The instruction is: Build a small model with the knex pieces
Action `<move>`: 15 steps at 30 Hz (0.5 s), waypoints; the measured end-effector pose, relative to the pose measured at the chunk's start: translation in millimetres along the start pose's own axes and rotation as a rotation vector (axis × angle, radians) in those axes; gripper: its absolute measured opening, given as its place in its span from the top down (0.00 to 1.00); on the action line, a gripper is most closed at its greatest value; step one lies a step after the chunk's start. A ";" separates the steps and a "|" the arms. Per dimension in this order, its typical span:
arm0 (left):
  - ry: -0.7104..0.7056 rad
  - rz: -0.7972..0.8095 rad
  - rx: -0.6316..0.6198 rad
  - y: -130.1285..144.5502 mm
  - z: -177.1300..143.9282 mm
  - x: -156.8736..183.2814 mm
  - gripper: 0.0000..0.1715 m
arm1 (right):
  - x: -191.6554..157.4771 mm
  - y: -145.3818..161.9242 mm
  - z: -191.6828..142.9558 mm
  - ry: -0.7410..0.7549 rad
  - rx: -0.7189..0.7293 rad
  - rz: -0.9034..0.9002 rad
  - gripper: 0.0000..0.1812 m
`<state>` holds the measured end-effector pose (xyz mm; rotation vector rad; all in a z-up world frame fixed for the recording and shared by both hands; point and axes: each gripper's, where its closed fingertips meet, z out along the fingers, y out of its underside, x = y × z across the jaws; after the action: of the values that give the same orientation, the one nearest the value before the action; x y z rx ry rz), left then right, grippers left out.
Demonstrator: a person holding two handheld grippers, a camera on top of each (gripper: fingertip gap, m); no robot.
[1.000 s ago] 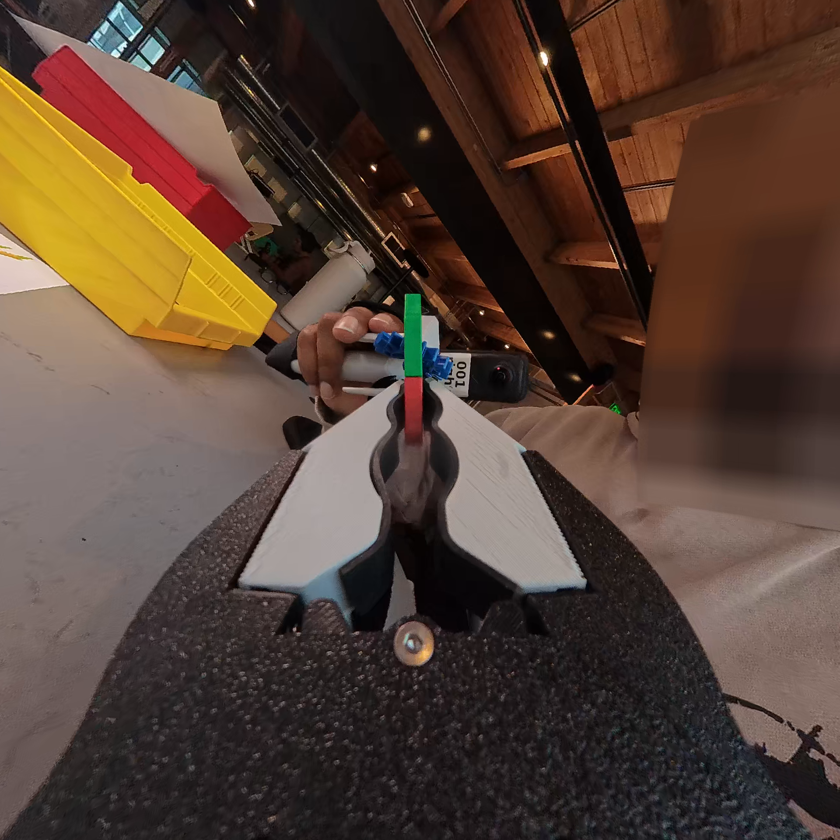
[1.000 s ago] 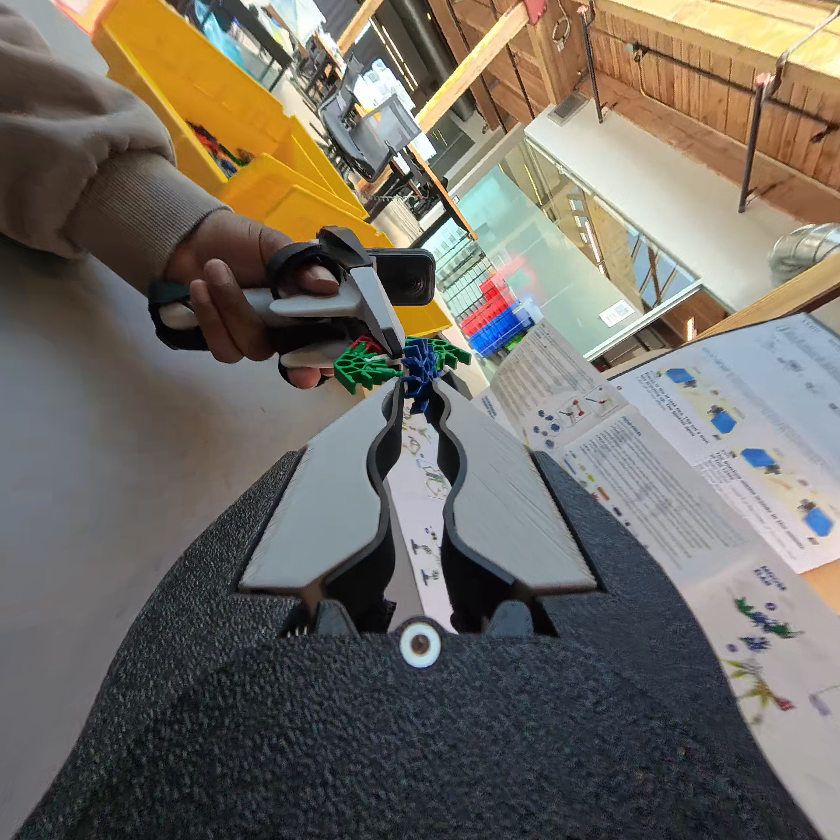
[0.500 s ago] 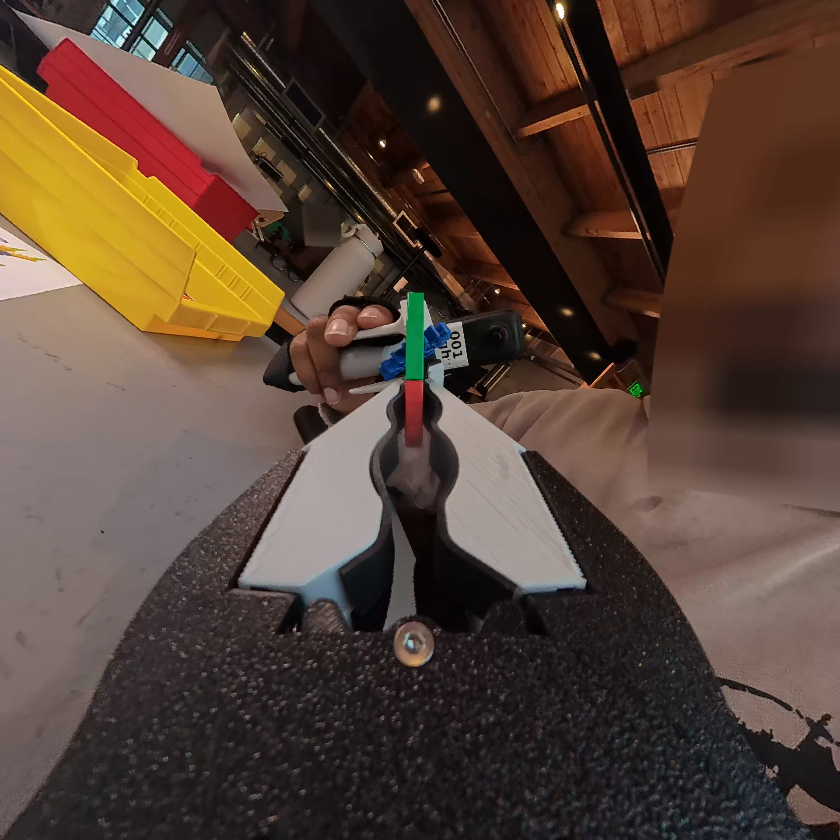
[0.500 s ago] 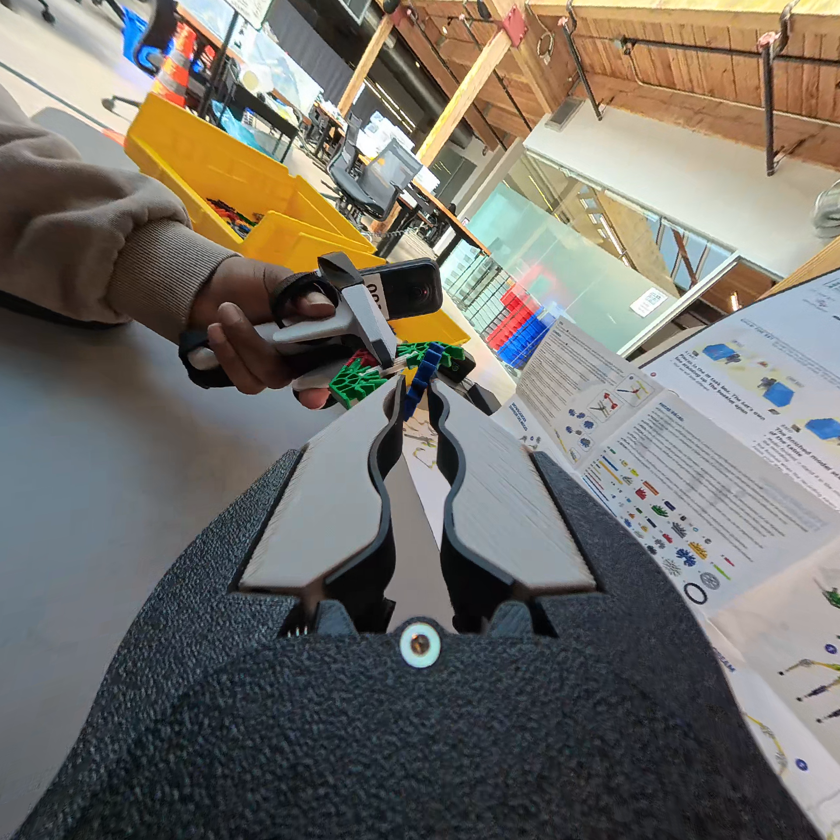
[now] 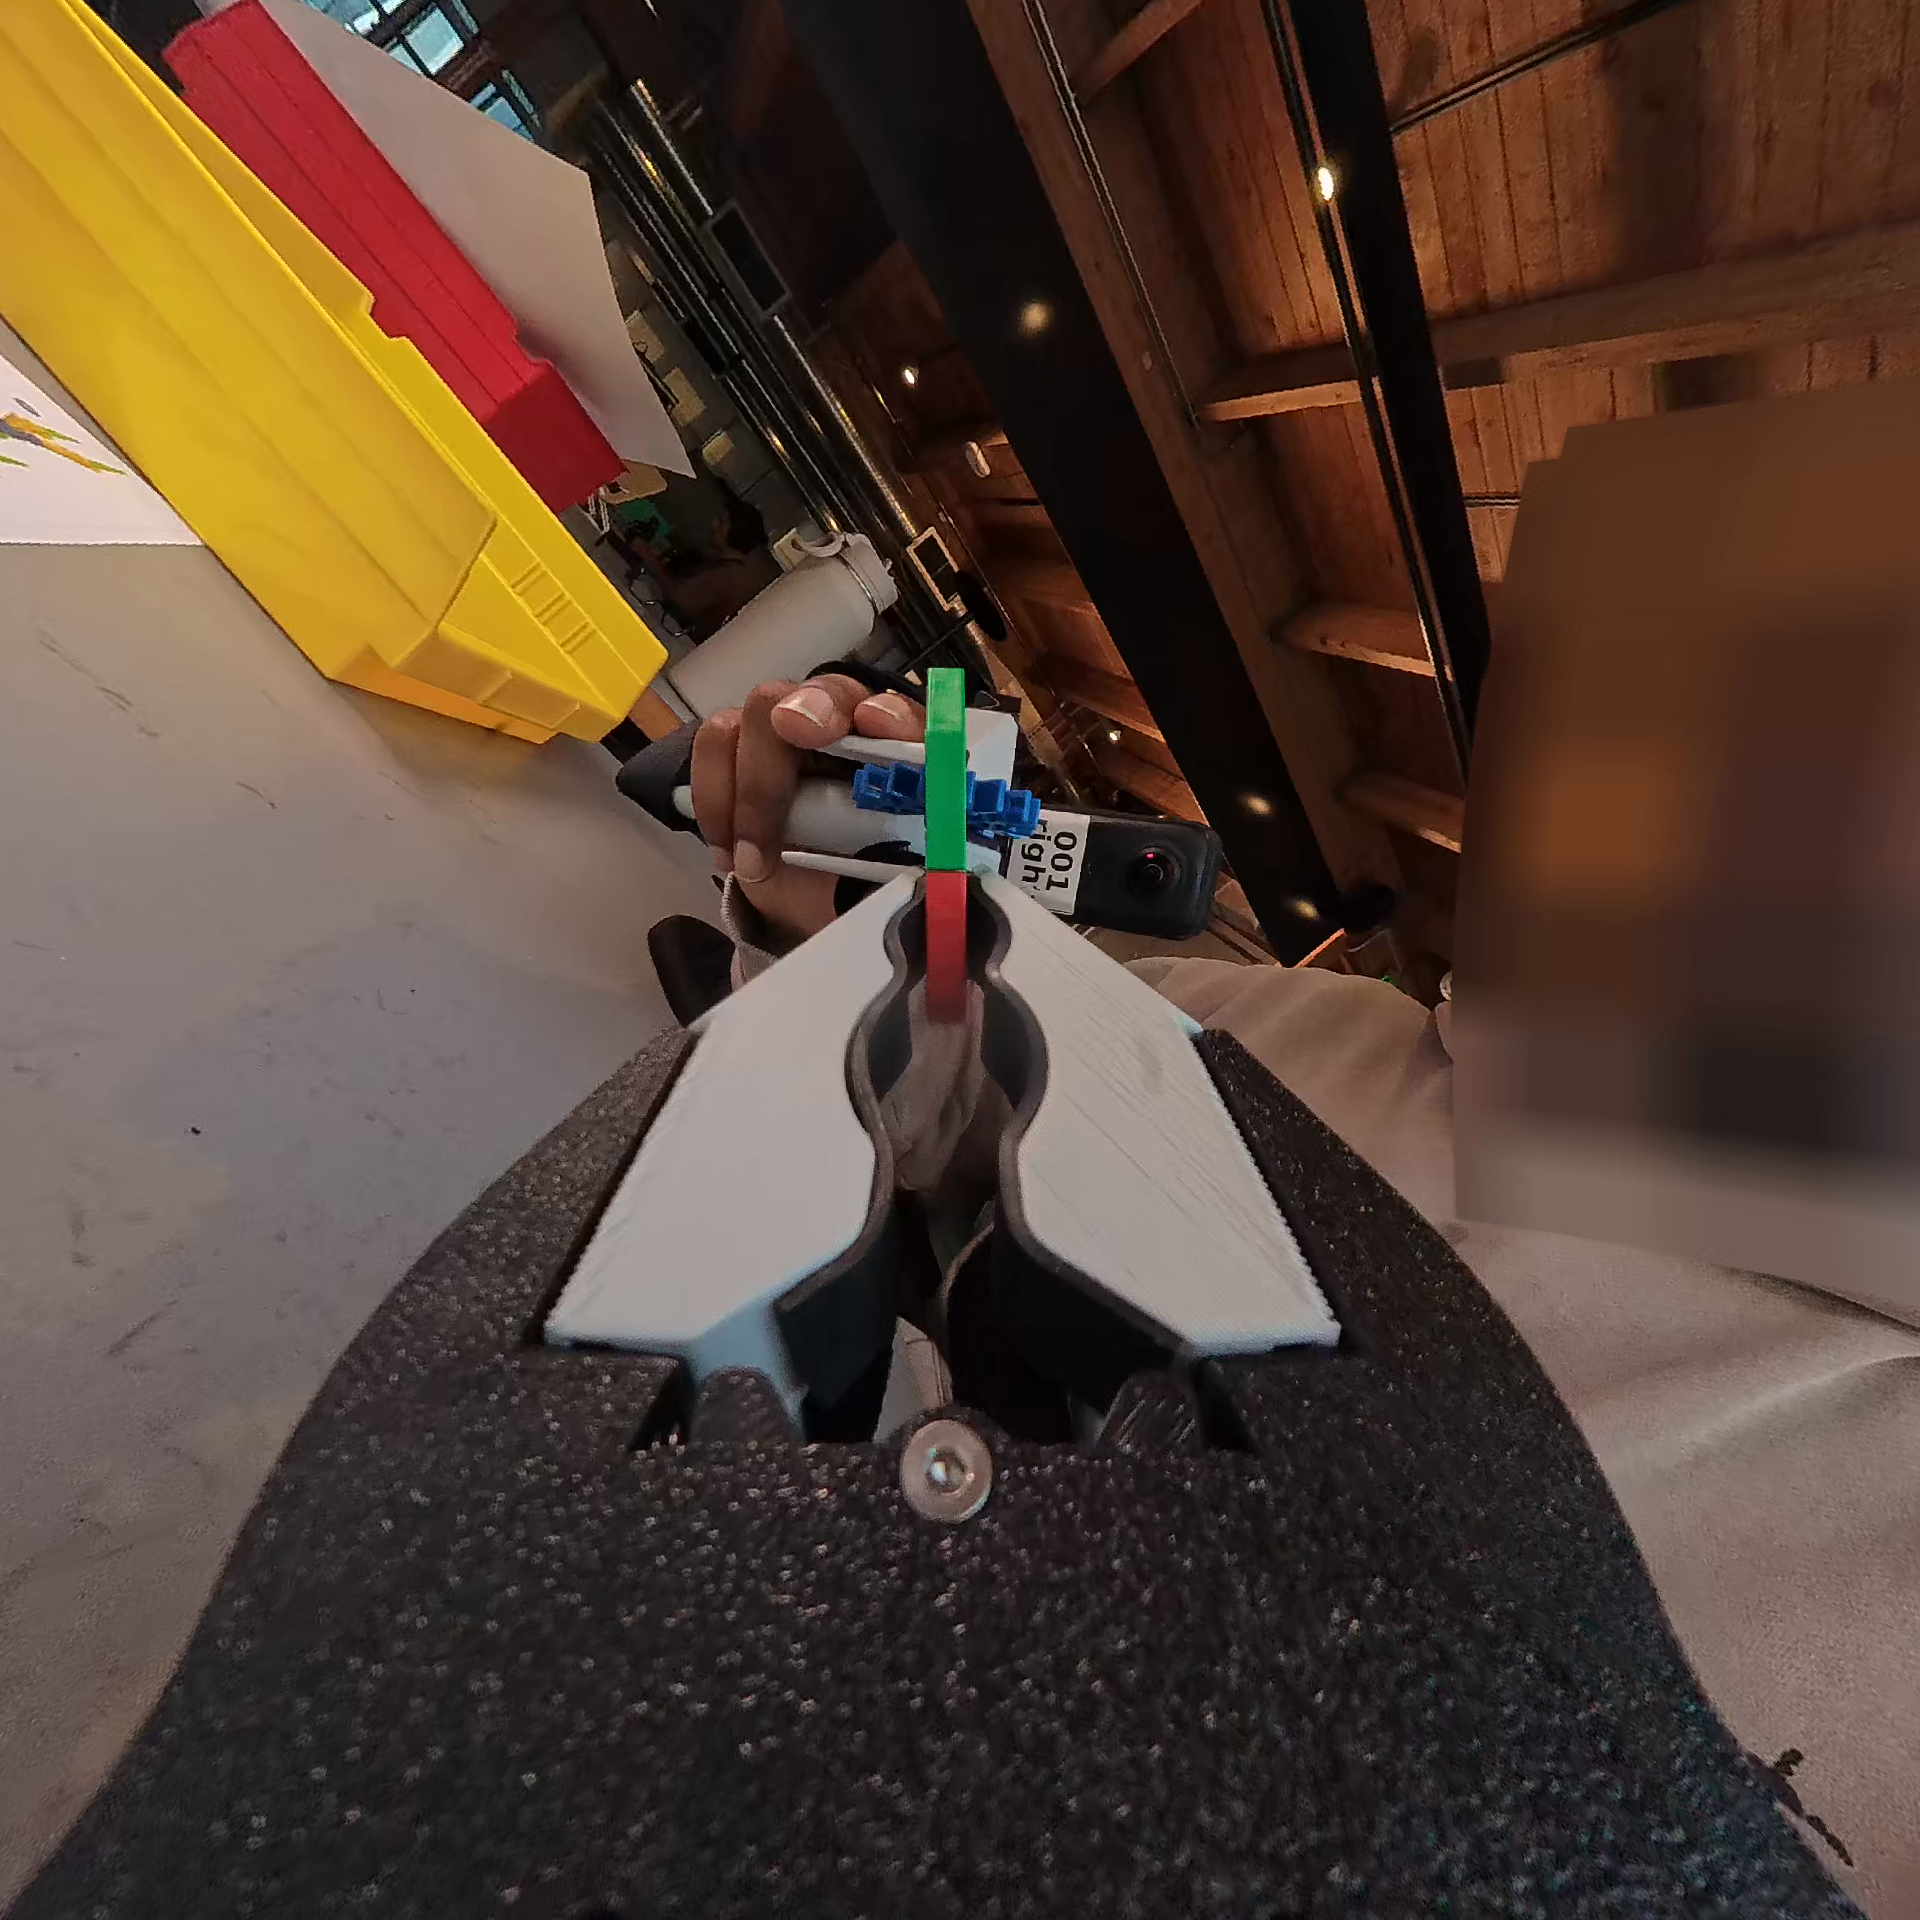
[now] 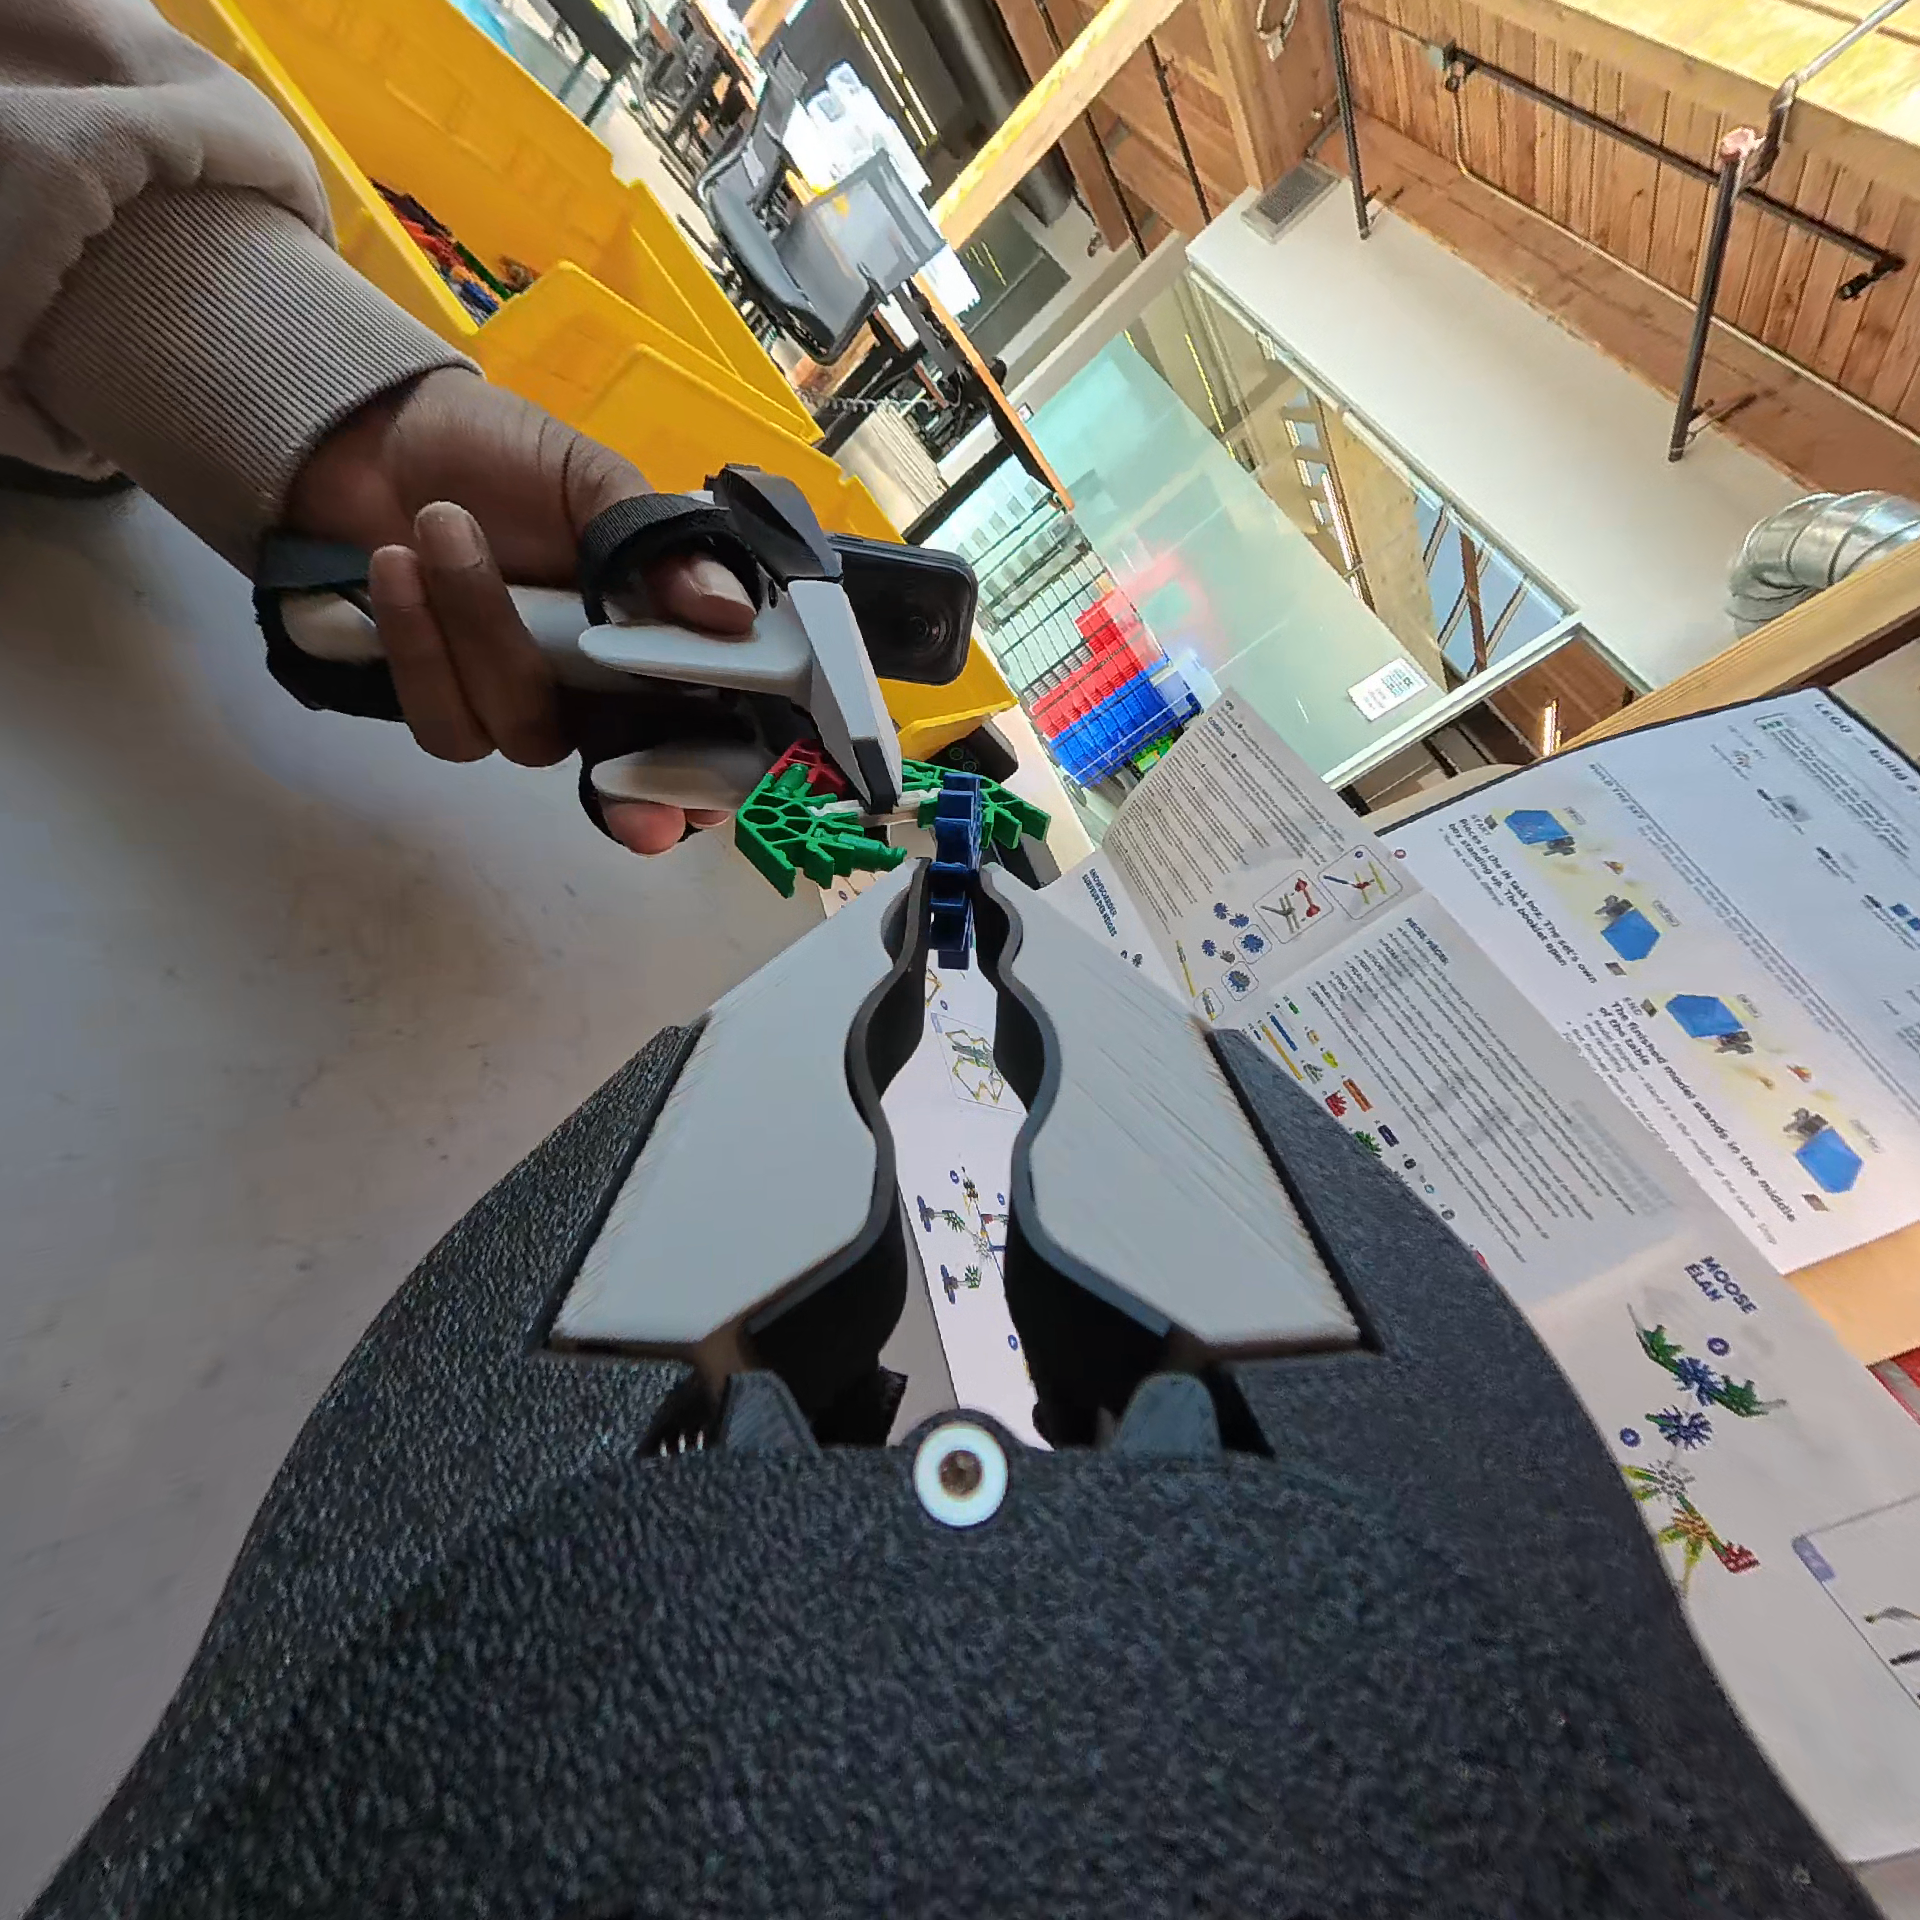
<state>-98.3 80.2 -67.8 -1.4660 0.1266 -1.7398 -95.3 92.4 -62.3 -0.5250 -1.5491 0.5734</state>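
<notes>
My left gripper (image 5: 943,883) is shut on a small toy assembly, gripping its red connector (image 5: 945,951) edge-on; a green connector (image 5: 945,774) stands above it and a blue connector (image 5: 894,792) crosses behind. My right gripper (image 6: 951,883) is shut on the blue connector (image 6: 954,878) of the same assembly. In the right wrist view the left gripper (image 6: 868,795) pinches a white rod between green fan-shaped connectors (image 6: 805,836), with the red piece (image 6: 805,764) behind. In the left wrist view the right gripper (image 5: 935,821) shows behind the assembly, held by a hand (image 5: 758,790). Both grippers are held above the grey table (image 6: 208,1039).
Yellow bins (image 5: 260,416) and a red bin (image 5: 395,270) stand at the table's far side; yellow bins (image 6: 582,312) also show in the right wrist view. Open instruction sheets (image 6: 1507,1039) lie at the right. A white bottle (image 5: 790,634) stands behind the bins. The person's beige sleeve (image 6: 177,291) is at upper left. Both grippers' tips are close together, under 4 cm apart.
Both grippers have tilted and shifted slightly while staying shut on the joined assembly. The blue connector now stands upright between my right fingers, closer against the green pieces.
</notes>
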 end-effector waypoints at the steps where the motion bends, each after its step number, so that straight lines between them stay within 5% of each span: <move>1: -0.004 0.015 -0.011 0.9 -0.3 0.5 0.98 | -1.0 -0.7 -0.2 -0.006 0.003 0.002 0.96; 15: 0.014 0.045 -0.038 3.2 0.3 5.8 0.98 | 2.1 -5.1 -2.1 -0.007 0.039 0.086 0.93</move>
<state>-96.1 74.5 -65.1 -1.4672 0.1992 -1.7203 -93.3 90.0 -57.3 -0.5626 -1.5249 0.6711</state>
